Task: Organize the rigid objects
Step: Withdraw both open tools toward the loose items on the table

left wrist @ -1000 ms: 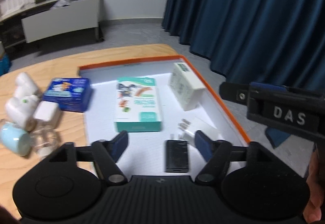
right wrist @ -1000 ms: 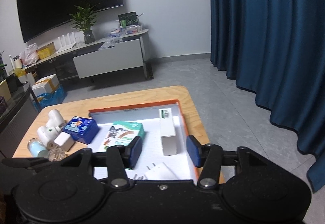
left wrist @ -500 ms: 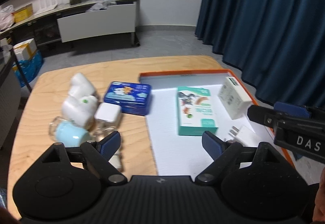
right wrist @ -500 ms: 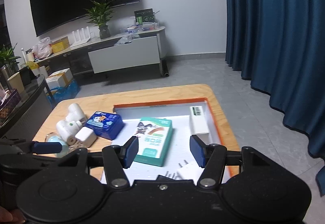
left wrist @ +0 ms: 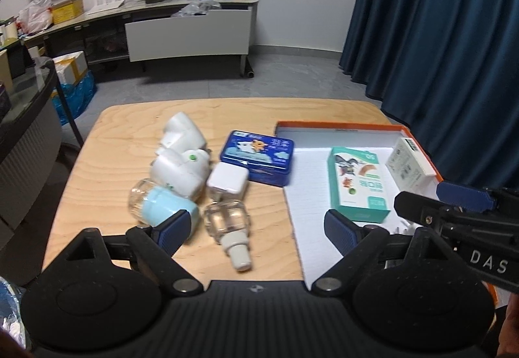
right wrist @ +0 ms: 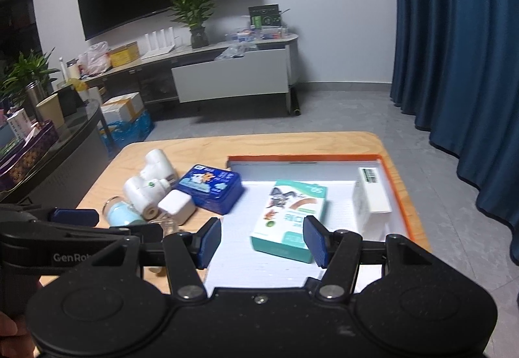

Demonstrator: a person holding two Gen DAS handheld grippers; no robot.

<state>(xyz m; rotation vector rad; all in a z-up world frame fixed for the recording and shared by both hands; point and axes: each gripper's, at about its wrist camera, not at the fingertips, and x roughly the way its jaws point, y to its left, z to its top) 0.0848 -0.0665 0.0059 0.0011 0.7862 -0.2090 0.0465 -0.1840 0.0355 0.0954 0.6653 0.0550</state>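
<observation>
Left tool hovers with its jaws spread and nothing between them, above the loose cluster on the wooden counter. Your right tool, also spread and holding nothing, hangs over the orange-rimmed tray. Directly below your left tool lies a clear bottle on its side, touching the white charger cube. A careless pinch could send the bottle rolling or nudge its neighbours.
</observation>
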